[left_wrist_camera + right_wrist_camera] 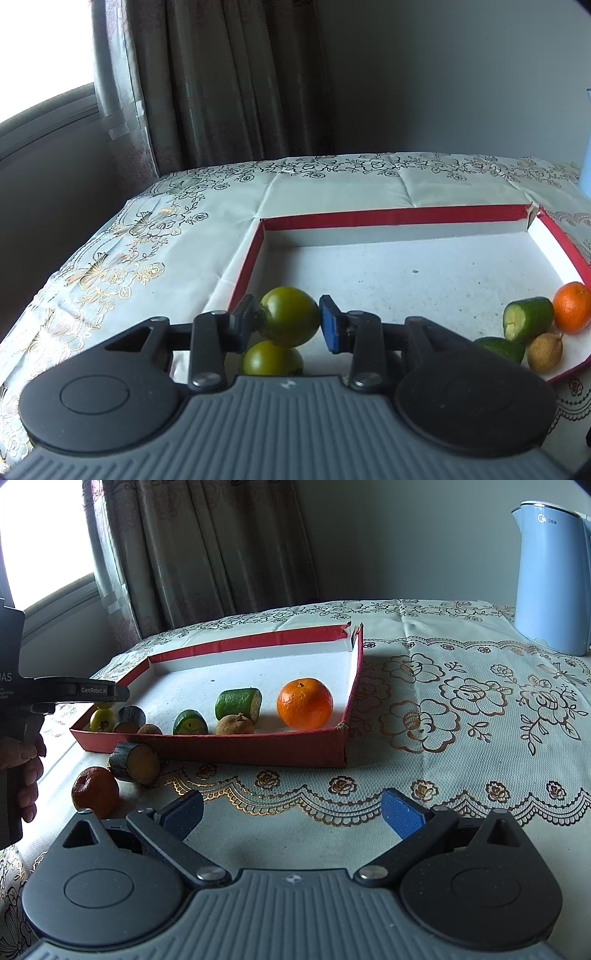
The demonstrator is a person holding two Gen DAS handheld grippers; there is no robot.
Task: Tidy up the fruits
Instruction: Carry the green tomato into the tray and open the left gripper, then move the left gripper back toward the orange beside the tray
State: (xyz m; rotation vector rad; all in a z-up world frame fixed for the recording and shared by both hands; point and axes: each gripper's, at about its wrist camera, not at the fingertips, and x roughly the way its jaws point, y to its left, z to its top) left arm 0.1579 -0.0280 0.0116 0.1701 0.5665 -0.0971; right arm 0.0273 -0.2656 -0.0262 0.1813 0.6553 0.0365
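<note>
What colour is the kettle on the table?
Light blue kettle, best seen in the right wrist view.

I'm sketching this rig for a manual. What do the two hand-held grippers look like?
Both match: the left hand-held gripper and the right hand-held gripper have a ribbed grey body, two round black discs, black linkage arms with silver rivets, and blue pads on the fingers. In the right wrist view, the left one's side reads "GenRobot.AI".

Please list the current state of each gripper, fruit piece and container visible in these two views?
Left gripper: shut on the upper green tomato, above a second green tomato.
Right gripper: open, empty.
Red cardboard tray: open-topped, holding fruit.
Bright orange mandarin: inside tray, whole.
Green cucumber chunk: inside tray, cut.
Dark orange mandarin: outside tray, on tablecloth.
Light-blue electric kettle: upright, lid closed.
</note>
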